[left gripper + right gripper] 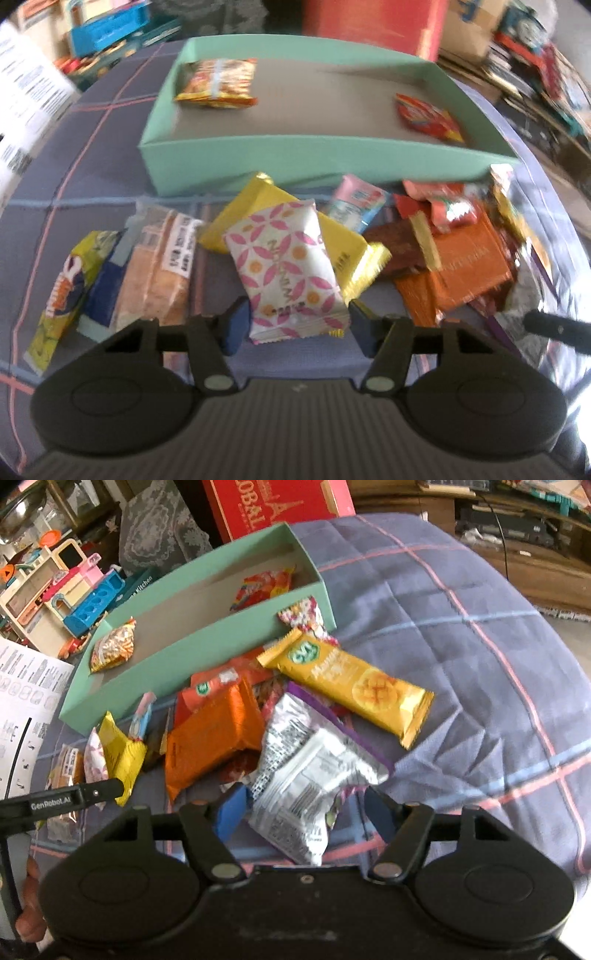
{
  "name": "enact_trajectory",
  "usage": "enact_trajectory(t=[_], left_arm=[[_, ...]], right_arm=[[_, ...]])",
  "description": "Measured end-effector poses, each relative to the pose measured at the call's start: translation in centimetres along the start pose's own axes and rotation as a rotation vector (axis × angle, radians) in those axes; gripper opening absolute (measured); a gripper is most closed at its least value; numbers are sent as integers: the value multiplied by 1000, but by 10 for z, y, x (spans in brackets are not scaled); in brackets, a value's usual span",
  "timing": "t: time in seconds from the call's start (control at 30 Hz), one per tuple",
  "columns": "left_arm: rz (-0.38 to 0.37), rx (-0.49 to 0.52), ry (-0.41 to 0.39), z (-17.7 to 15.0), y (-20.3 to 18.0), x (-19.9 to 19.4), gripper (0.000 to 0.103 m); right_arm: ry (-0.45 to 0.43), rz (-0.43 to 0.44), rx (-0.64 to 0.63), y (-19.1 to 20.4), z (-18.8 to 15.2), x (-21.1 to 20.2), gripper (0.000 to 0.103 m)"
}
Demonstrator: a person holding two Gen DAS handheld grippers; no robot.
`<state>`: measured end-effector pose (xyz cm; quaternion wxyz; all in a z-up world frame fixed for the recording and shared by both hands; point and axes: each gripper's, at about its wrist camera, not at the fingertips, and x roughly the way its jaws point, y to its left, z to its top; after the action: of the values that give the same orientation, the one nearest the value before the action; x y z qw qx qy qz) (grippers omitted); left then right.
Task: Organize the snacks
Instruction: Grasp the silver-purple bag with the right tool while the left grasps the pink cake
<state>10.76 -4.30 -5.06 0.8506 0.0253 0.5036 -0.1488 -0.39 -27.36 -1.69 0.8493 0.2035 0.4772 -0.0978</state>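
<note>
A heap of snack packets lies on a blue checked quilt [461, 627] in front of a teal box [295, 158] [207, 646]. The box holds an orange-yellow packet [218, 83] [112, 648] and a red packet [428, 118] [264, 585]. My left gripper [300, 326] points down at the heap, and both its pads touch the sides of a white packet with pink petals [284, 266]. My right gripper [306, 814] straddles a crumpled silver packet [306, 775]. Its left pad touches the packet; a small gap shows at its right pad.
In the heap are a yellow mango bar [351, 686], an orange packet [210, 738], a gold packet [343, 243] and a tan cake packet [159, 269]. A red carton [273, 502] stands behind the box. Toys [74, 590] and a printed sheet [22, 701] lie left.
</note>
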Motion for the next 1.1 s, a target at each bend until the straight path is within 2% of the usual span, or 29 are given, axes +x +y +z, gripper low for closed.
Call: enact_trajectory(t=[0.13,0.27,0.33,0.5,0.57,0.7,0.77,0.83,0.93,1.1], left_arm=[[-59,37,13,-9,-7,-5,57],[-84,28,17,-13,-7,-10,58],[-69,12,10,-13,-5,-13,60],[-42,-39,13,-5,6,-11,63],[-30,-49,20,-2,7,-8,67],[-7,-50,44,-1,2,2,69],[5,-41,45,-5,-1,4,64],[36,-1,24,-8,-7,1,52],[10,3,21,-11,-7,-4,50],[7,23,-2,-13,-8,-18,50]], right_arm=[[6,12,36,-3,-1,-4,70],[-9,13,61,-1,5,-6,72],[-3,11,75,0,8,-3,77],[31,7,92,4,7,11,77],[36,16,107,3,6,15,77],[16,27,83,2,4,15,69],[9,33,74,2,2,14,64],[5,38,65,0,2,13,61],[5,53,64,-1,2,10,59],[-11,61,35,1,1,-1,58]])
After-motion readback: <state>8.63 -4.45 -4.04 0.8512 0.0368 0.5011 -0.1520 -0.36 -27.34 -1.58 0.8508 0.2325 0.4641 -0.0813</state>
